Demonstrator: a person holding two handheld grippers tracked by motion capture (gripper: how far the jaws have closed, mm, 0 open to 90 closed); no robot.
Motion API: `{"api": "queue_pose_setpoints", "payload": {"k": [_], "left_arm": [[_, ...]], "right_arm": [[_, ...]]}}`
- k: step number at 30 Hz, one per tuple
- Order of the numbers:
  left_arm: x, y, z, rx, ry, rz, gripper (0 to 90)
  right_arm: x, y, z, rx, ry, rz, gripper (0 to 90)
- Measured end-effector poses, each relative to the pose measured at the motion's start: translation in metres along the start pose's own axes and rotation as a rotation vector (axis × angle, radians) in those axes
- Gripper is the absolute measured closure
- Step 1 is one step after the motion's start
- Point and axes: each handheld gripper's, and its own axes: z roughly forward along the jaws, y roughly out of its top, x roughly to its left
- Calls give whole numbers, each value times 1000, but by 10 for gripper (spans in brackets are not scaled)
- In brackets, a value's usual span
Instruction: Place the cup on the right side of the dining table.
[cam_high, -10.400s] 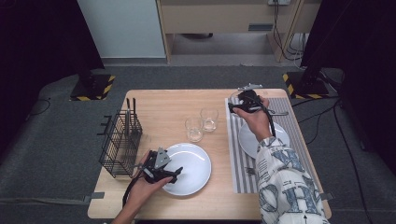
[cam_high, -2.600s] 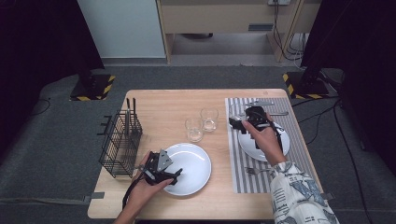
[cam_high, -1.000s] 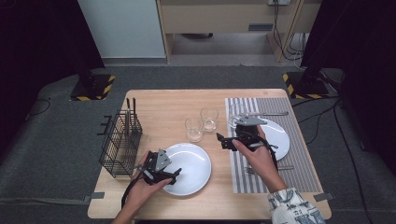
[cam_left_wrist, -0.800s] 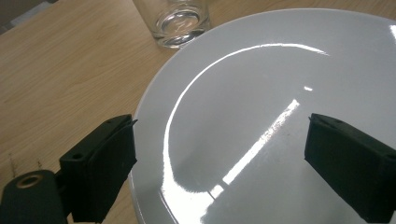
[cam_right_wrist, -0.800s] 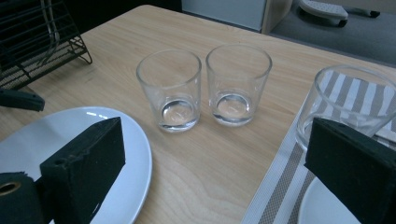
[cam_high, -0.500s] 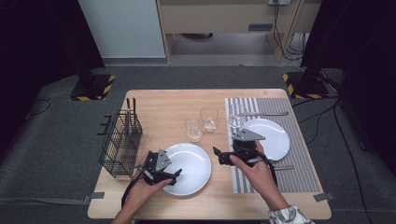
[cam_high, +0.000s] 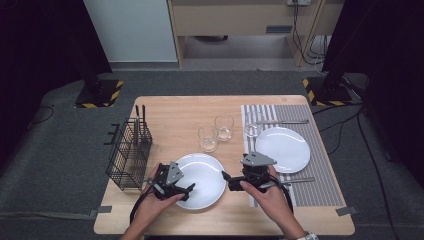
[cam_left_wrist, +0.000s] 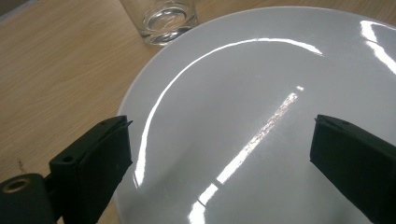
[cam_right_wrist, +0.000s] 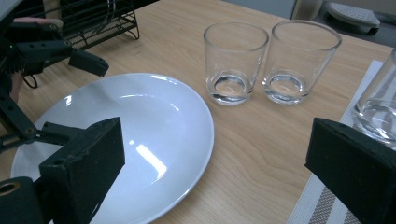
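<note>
Right now I am hovering both grippers around the near white plate, which is lying flat on the wooden table. My left gripper is poised over its eight o'clock rim, jaws spread wide and holding nothing. My right gripper is sitting just off the three o'clock rim, also gaping and empty, pointing toward nine o'clock. So the left is nearer; the two tumblers are standing beyond at twelve.

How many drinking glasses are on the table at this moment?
3. Two tumblers stand side by side on the bare wood beyond the near plate: the nearer glass and the farther glass. A third glass stands on the striped placemat, at its far left corner.
</note>
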Motion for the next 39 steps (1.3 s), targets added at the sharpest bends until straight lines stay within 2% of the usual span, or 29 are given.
{"api": "queue_pose_setpoints", "payload": {"k": [8,15,25,30,39], "left_arm": [[2,-1,-3,-8,0,-9,47],[3,0,-5,-14,-3,0,44],[4,-8,-19,-11,-9,7,40],[7,-9,-23,-26,-1,3,41],[11,-11,-23,-18,21,-3,43]], "right_arm": [[3,-8,12,27,-1,-20,46],[7,-8,21,44,13,-31,46],[17,-10,36,69,36,-61,45],[22,-10,43,76,52,-63,45],[29,-10,64,83,64,-93,47]]}}
